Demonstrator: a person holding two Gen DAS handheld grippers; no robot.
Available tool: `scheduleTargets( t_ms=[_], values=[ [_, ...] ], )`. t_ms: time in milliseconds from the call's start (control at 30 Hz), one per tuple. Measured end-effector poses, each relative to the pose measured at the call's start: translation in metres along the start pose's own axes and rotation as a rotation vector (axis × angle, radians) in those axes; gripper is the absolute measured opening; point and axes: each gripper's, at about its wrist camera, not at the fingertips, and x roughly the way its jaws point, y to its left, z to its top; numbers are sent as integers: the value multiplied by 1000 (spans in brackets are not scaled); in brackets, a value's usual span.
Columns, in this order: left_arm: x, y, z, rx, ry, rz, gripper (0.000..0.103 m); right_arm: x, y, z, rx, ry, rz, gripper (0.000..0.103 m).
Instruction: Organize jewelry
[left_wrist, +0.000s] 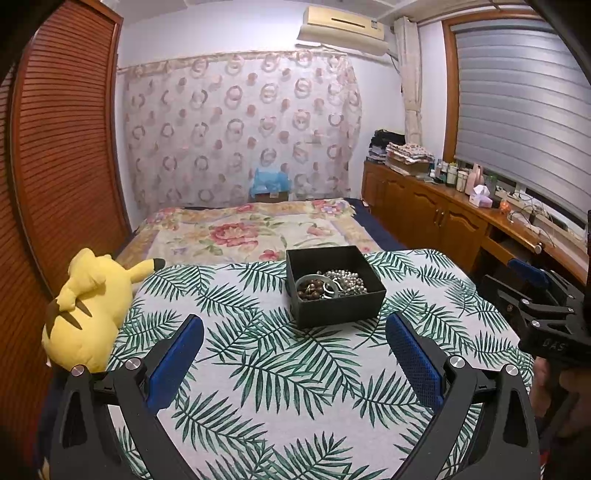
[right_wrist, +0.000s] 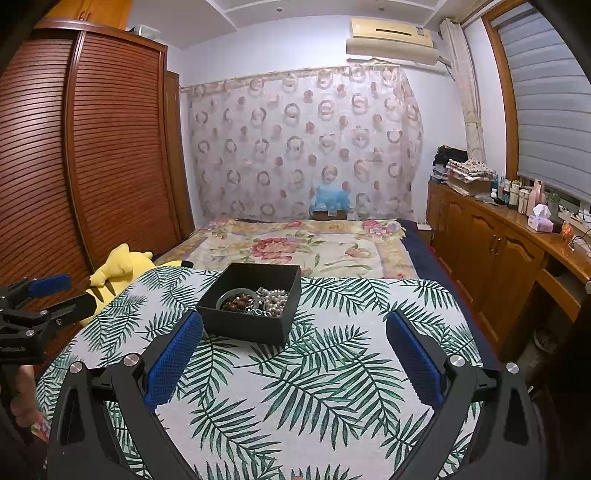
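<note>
Bedroom setting: a tabletop draped in a white cloth with green palm-leaf print (left_wrist: 288, 369) stands at the foot of a bed with a floral blanket (left_wrist: 240, 232). Left wrist view: the left gripper (left_wrist: 295, 328) hovers above the cloth with its jaws spread wide and nothing between the blue textured pads (left_wrist: 413, 358). Beyond the fingertips, slightly right of centre, sits an open square black box (left_wrist: 334, 306) holding the jewelry: a string of dark brown wooden beads (left_wrist: 310, 288) inside a pale green bangle (left_wrist: 302, 279), a tangle of grey-white pearl strands (left_wrist: 345, 278) to its right, and small silver rings between them (their number cannot be told). A yellow plush toy with black-tipped ears (left_wrist: 88, 306) lies at the cloth's left edge. The right gripper (left_wrist: 524, 280) enters at the right margin.

Right wrist view: the right gripper (right_wrist: 295, 328) is likewise held wide apart and empty over the cloth (right_wrist: 295, 398). The black box (right_wrist: 247, 325) lies left of centre, just beyond the left pad (right_wrist: 173, 360), with beads (right_wrist: 236, 303) and pearls (right_wrist: 275, 297) visible inside. The left gripper (right_wrist: 51, 291) appears at the left margin, jaws parted, near the plush toy (right_wrist: 118, 267).
</note>
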Motion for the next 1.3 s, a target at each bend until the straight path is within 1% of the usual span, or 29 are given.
scheduleTargets(
  t_ms=[1300],
  values=[
    [-6,0,2,-6,-11,-1,95,4,7,-4,0,-6,4,100]
  ],
)
